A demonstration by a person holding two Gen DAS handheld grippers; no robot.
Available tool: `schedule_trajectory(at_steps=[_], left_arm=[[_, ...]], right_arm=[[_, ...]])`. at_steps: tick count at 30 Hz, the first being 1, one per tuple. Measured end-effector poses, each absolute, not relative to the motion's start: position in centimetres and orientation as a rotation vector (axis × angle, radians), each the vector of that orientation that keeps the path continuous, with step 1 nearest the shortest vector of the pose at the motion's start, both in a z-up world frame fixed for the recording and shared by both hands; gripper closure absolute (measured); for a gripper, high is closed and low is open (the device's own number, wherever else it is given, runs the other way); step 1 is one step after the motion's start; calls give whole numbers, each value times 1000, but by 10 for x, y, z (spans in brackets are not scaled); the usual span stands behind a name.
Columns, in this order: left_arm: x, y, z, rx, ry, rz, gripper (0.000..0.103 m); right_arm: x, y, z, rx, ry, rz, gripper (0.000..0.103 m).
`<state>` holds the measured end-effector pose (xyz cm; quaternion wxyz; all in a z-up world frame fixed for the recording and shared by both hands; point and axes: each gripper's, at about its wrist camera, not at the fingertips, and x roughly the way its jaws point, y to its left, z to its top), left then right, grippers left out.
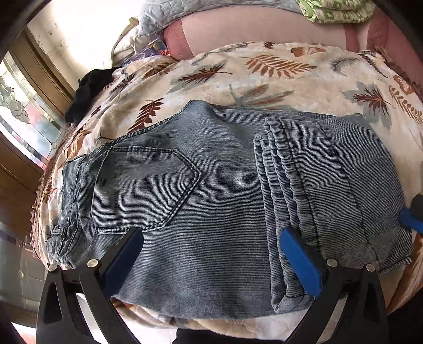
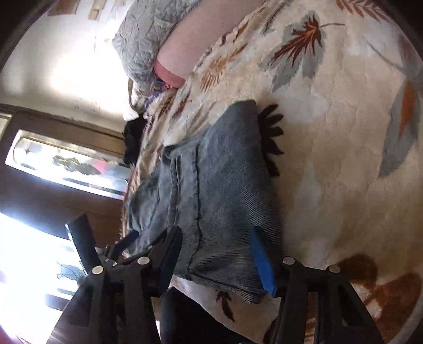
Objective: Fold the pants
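Grey-blue jeans (image 1: 211,185) lie folded in a compact stack on a leaf-print blanket (image 1: 238,71), back pocket at the left, leg hems folded over at the right. My left gripper (image 1: 211,251) is open just above the near edge of the jeans, its blue pads spread wide and holding nothing. In the right wrist view the jeans (image 2: 224,190) show end-on. My right gripper (image 2: 214,256) is open over their near right end, empty. Its blue pad also shows at the right edge of the left wrist view (image 1: 411,219).
The blanket covers a bed. A grey quilted pillow (image 1: 211,13) and a green patterned cloth (image 1: 335,10) lie at the far side. A black garment (image 1: 90,90) sits at the bed's left edge. A wooden door with glass (image 2: 66,164) stands left.
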<state>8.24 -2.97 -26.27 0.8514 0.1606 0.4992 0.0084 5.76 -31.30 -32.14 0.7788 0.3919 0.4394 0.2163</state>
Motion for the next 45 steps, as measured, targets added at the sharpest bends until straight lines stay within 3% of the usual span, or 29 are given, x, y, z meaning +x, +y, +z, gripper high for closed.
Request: schedule_trajectory(at_steps=[6, 12, 24, 28, 32, 45], left_arm=[[79, 7, -244, 297, 1015, 99, 0], [65, 83, -232, 249, 1001, 234, 0], [28, 248, -218, 90, 1015, 523, 0], [27, 255, -219, 22, 1023, 493, 0], [36, 248, -227, -56, 1057, 423, 0], [73, 267, -247, -392, 1163, 300, 0]], right_arm=[[48, -300, -300, 804, 867, 638, 45], [54, -248, -322, 609, 1053, 644, 46], [31, -225, -288, 577, 846, 785, 44], [43, -208, -285, 581, 834, 772, 41], [57, -195, -306, 549, 965, 721, 38], [47, -214, -280, 534, 787, 664, 38]])
